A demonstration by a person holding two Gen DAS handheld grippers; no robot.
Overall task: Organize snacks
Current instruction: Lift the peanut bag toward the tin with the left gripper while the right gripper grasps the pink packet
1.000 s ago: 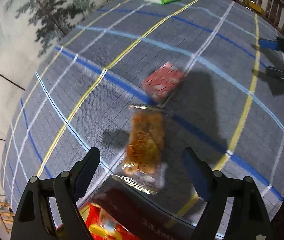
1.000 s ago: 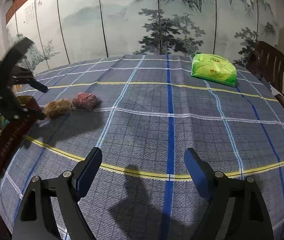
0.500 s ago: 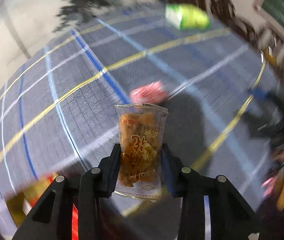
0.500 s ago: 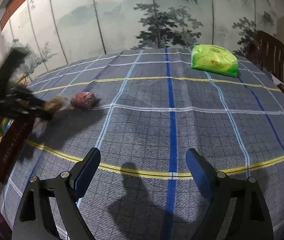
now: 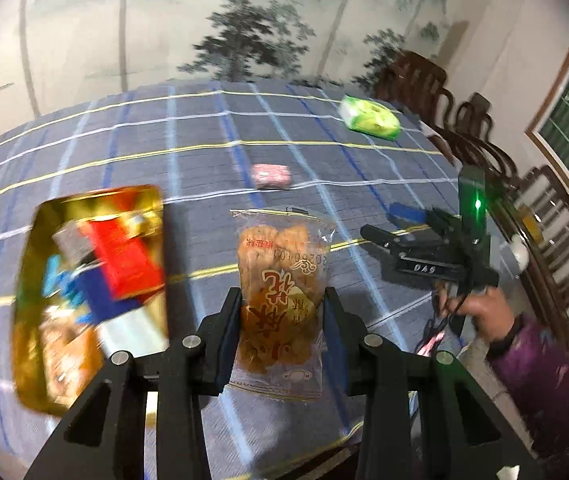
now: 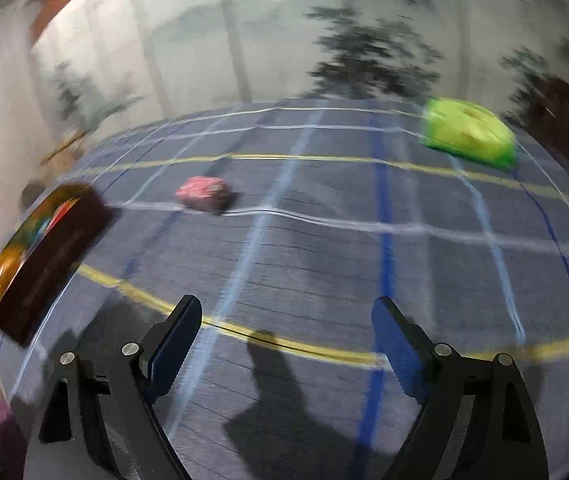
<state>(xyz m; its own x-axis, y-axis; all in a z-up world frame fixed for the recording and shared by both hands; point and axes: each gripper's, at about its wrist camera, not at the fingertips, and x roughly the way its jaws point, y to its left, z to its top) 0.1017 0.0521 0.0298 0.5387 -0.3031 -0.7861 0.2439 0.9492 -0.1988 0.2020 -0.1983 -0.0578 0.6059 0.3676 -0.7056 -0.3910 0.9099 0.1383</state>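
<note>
My left gripper [image 5: 282, 300] is shut on a clear packet of brown crackers [image 5: 280, 280], held upright above the tablecloth. To its left lies a gold box [image 5: 40, 344] with several colourful snack packs in it. A pink snack packet [image 5: 271, 176] rests on the cloth farther back; the right wrist view shows the pink packet [image 6: 204, 193] at centre left and the box [image 6: 40, 256] at the left edge. My right gripper [image 6: 286, 336] stands open with nothing between its fingers; the left wrist view shows the right gripper [image 5: 388, 224] held in a person's hand [image 5: 480, 312].
A green tissue pack [image 5: 370, 120] lies at the table's far right, also blurred in the right wrist view [image 6: 468, 136]. Dark wooden chairs [image 5: 476, 128] line the right side. A painted screen [image 5: 204, 20] stands behind the plaid-clothed table [image 5: 188, 152].
My left gripper closed on the cracker packet, lifted it off the cloth and swung round, so the gold box now shows beside it. The right gripper stayed open, almost in place.
</note>
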